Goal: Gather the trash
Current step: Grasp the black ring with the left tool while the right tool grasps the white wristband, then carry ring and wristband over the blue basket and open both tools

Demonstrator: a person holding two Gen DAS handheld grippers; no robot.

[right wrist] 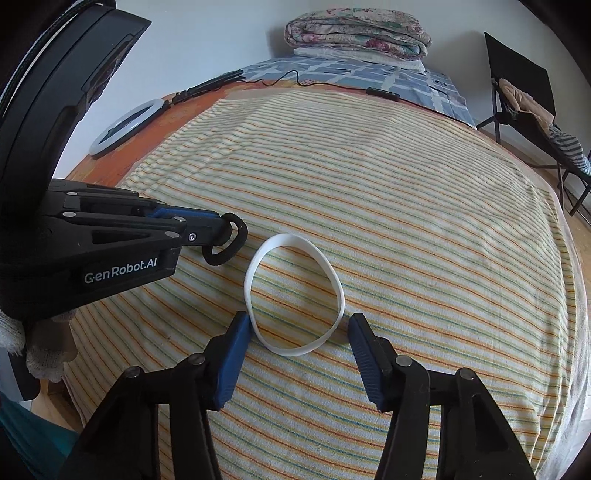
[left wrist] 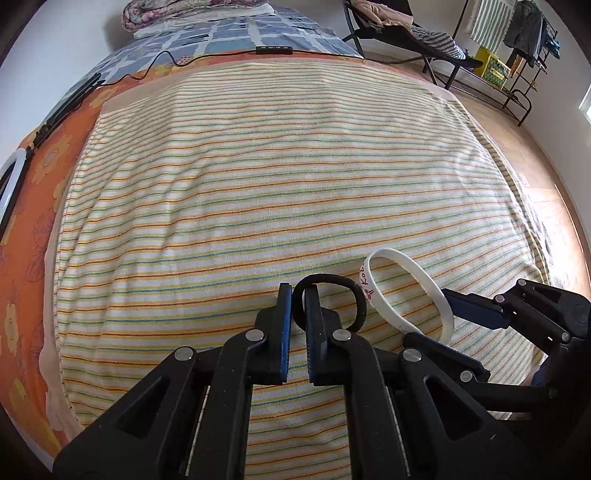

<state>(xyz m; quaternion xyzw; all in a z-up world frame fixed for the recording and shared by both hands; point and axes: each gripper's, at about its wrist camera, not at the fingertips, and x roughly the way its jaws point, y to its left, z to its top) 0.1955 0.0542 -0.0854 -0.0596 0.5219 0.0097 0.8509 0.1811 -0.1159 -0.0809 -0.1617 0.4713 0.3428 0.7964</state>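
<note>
Striped towelling [left wrist: 258,184] covers the bed in front of me, with an orange flowered sheet [left wrist: 22,258] along one side and a folded quilt [right wrist: 356,31] stacked at the far end; nearest me, on the stripes, lie the two bits of trash I am after. My left gripper [left wrist: 298,295] is tilted steeply down toward the cloth, its fingers closed right up on the near side of the black hair tie [left wrist: 328,306], which loops out beyond the tips and, in the right wrist view, hangs just clear of the towel. My right gripper [right wrist: 299,323] points down at a similar slant, just beside the left one, with its jaws about half open and set either side of the near end of the white wristband [right wrist: 295,291], which lies flat on the towel. The left pad looks to be touching the band's rim; the right pad stands just apart, so nothing is gripped there yet. I judge the pick-up to be half done: one piece secured, the other bracketed. Next I need to squeeze until the band folds between the pads, then lift both.
</note>
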